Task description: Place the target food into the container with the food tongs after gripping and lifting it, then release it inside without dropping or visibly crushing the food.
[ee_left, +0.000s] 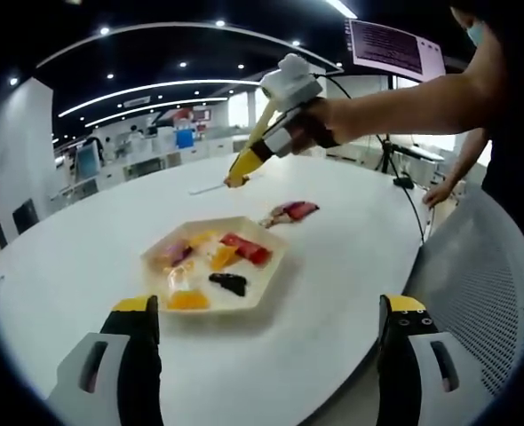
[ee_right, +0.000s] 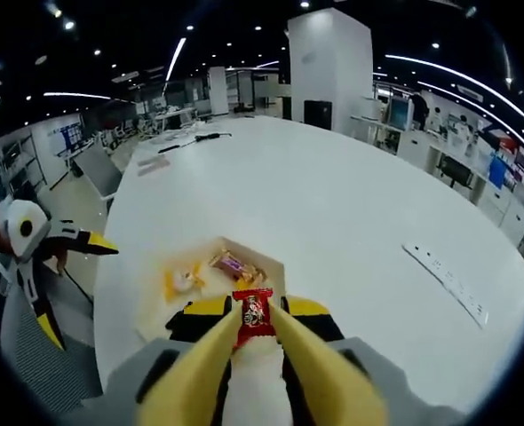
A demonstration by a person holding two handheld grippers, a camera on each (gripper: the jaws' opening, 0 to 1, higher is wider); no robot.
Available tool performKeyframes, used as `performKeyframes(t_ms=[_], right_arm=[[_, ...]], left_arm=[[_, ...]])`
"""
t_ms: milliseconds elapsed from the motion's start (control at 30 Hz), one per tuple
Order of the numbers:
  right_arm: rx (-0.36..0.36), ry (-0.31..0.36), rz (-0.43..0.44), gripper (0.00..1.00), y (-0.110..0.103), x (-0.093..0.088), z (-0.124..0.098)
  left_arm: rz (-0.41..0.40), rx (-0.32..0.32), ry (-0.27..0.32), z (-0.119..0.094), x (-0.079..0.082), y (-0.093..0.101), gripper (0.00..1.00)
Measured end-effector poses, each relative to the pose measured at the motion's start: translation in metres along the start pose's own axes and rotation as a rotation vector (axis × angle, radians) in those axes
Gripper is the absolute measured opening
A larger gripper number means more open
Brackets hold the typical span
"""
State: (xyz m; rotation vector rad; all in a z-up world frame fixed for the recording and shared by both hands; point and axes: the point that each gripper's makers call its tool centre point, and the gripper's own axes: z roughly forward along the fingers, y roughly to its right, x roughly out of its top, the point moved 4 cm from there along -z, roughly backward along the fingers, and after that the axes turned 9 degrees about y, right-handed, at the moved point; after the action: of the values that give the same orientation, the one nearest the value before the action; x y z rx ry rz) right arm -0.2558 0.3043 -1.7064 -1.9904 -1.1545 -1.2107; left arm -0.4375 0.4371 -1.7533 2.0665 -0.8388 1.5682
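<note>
**Red snack held above the tray**

My right gripper (ee_right: pixel 254 330) carries yellow tongs (ee_right: pixel 244 355), and their tips are pinched on a red packet (ee_right: pixel 253 318), held up over the table (ee_right: pixel 351 222). Below it sits the white tray (ee_right: pixel 244 253) with wrapped sweets inside.

From my left gripper view, the tray (ee_left: pixel 271 275) lies near the middle of the table (ee_left: pixel 351 231), holding mixed packets in yellow, red and black. One more packet (ee_left: pixel 290 212) lies on the table just beyond the tray. My right hand (ee_left: pixel 311 124) hangs high over the far side.

My left gripper (ee_left: pixel 271 319) is spread wide and holds nothing, low by the near table edge.
</note>
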Motion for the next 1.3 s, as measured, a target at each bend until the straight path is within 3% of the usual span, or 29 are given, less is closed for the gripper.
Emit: performKeyframes(t_ms=[467,933,1300], right_arm=[[0.090,0.019,-0.059,0.21,-0.049,0.020,0.013],[0.125,0.004,-0.117,0.21,-0.068,0.025,0.016],[0.157,0.026,-0.124,0.26,-0.070,0.030,0.013]], left_arm=[[0.010,-0.006,0.000,0.000,0.000,0.001,1.00],[0.022,-0.014,0.001,0.000,0.001,0.002,1.00],[0.025,-0.018,0.001,0.001,0.001,0.003,0.99]])
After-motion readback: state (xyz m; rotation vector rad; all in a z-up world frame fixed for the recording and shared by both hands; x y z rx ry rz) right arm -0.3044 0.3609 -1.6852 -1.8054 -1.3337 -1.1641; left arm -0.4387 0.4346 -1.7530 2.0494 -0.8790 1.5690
